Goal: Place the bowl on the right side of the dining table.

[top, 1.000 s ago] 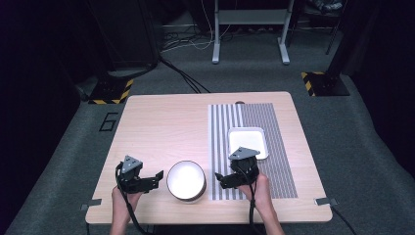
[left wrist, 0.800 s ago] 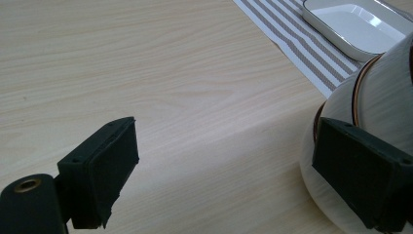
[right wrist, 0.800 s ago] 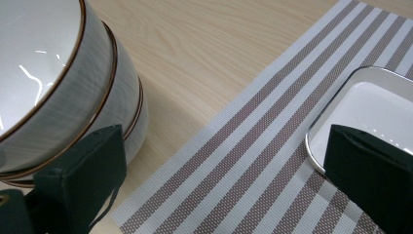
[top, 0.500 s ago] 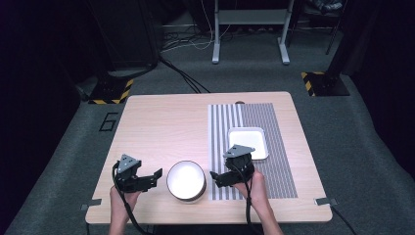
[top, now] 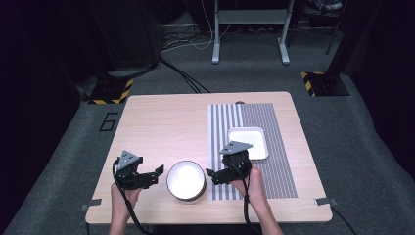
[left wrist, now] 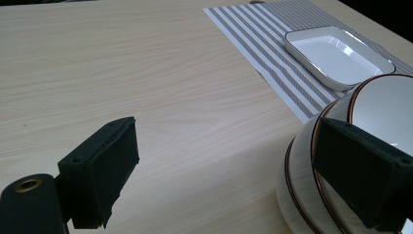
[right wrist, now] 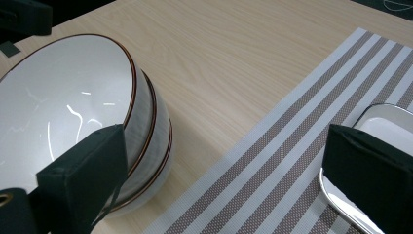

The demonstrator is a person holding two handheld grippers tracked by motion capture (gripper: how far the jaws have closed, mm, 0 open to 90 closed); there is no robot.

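A dim workshop floor, grey carpet and hazard-taped stands, surrounds a pale wood counter with a striped placemat laid over its right half. Near the front edge, just left of the mat, sits a stack of nested white bowls with thin brown rims (three, going by the rims in the right gripper view), flanked by a person's two hand-held tools. The left tool and the right tool both stand wide open, gripping nothing, one at either side of the stack and close to it. A shallow white rectangular dish rests on the mat beyond the right tool. The bowls look glazed ceramic: hard, smooth, probably slippery and breakable, and weighty as a stack. The safest hold is likely a pinch across the top bowl's rim, one pad inside, one outside.
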